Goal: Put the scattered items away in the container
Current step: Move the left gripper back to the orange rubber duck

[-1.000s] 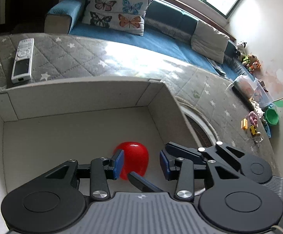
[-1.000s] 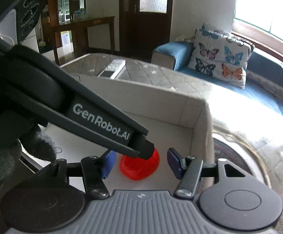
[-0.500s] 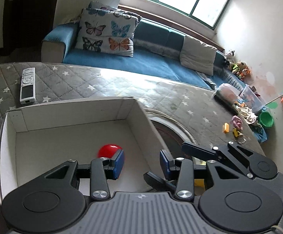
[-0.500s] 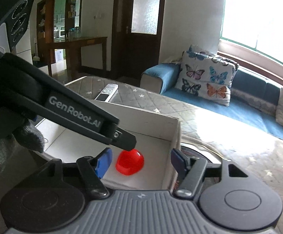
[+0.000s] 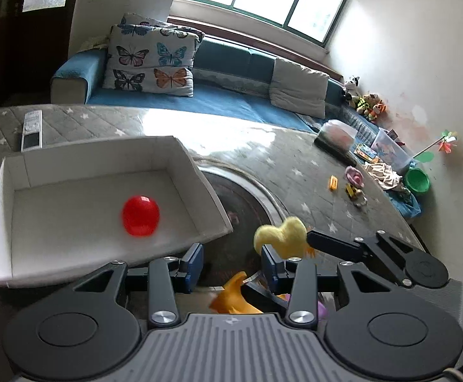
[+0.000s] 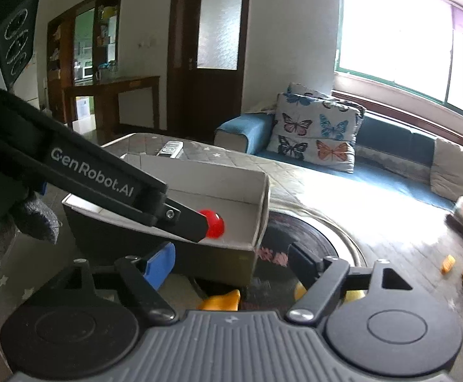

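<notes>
Our left gripper (image 5: 231, 262) gapes empty near the box (image 5: 199, 172). Our right gripper (image 6: 231, 259) is opening, empty; a red ball (image 5: 141, 215) lies inside the box

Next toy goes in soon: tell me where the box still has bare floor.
The white box holds only the red ball, right of its middle. Its floor is bare from the ball to the left wall and along the far wall. Crowded: the mat by the box's near right corner, with the yellow toy and orange toy.
</notes>
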